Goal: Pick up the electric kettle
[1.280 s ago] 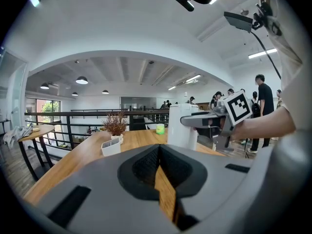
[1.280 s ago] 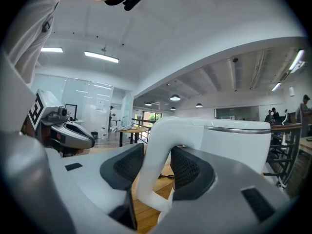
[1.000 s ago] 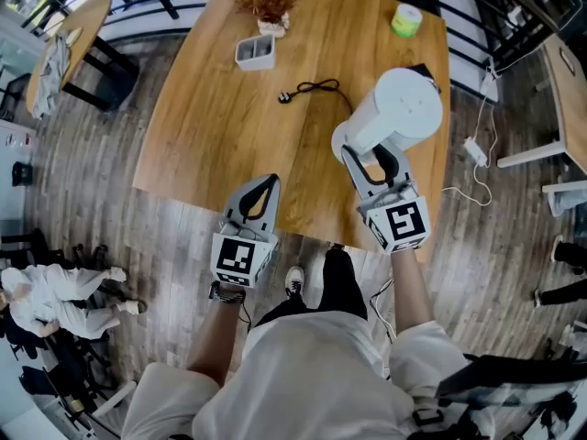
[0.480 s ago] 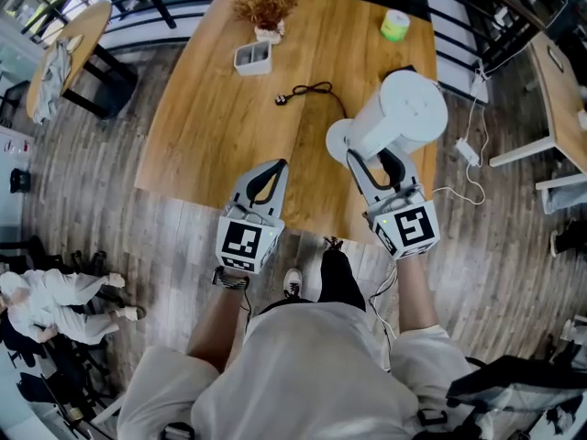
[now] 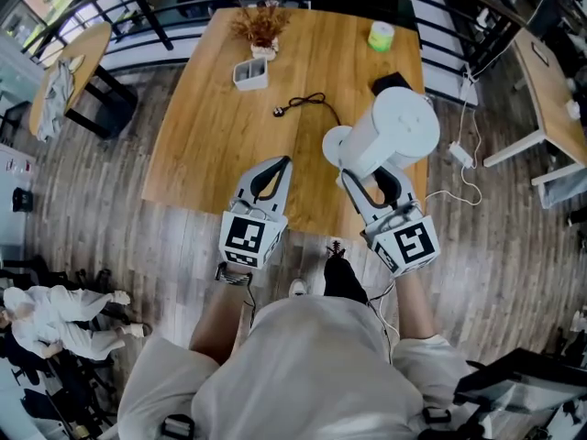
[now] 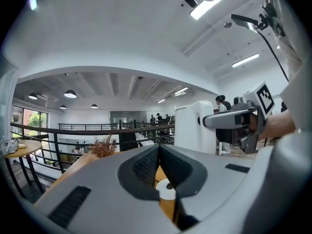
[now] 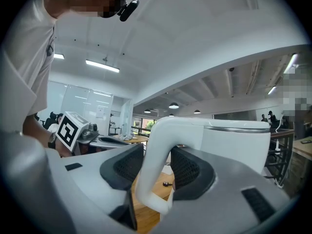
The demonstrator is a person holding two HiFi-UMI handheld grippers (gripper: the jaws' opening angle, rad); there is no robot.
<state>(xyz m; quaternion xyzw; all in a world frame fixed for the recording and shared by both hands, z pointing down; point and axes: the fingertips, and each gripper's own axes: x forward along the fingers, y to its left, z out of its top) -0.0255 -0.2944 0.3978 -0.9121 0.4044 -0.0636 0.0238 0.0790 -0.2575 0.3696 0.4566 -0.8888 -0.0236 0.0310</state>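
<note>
Since one second earlier, left tongs point(image 5: 280, 166) has advanced past the near edge of the bench point(image 5: 211, 140); right tongs point(image 5: 371, 174) and the electric kettle point(image 5: 396, 128) have kept nearly the same place at the bench's right side.

Right tongs is clamped on the kettle's handle point(image 7: 155, 165), one pad on either side of the white loop. Left tongs has its jaws brought together at the tips and grips nothing.

The kettle appears to be off its round power base point(image 5: 334, 143), which lies on the bench just beside and partly under it, the cord point(image 5: 312, 100) trailing away to a loose plug.

Step in hand, as judged: the lift, with the grasp already made. The next move calls for a steady rise with the body upright, since the whole weight hangs from the handle and may swing.
</note>
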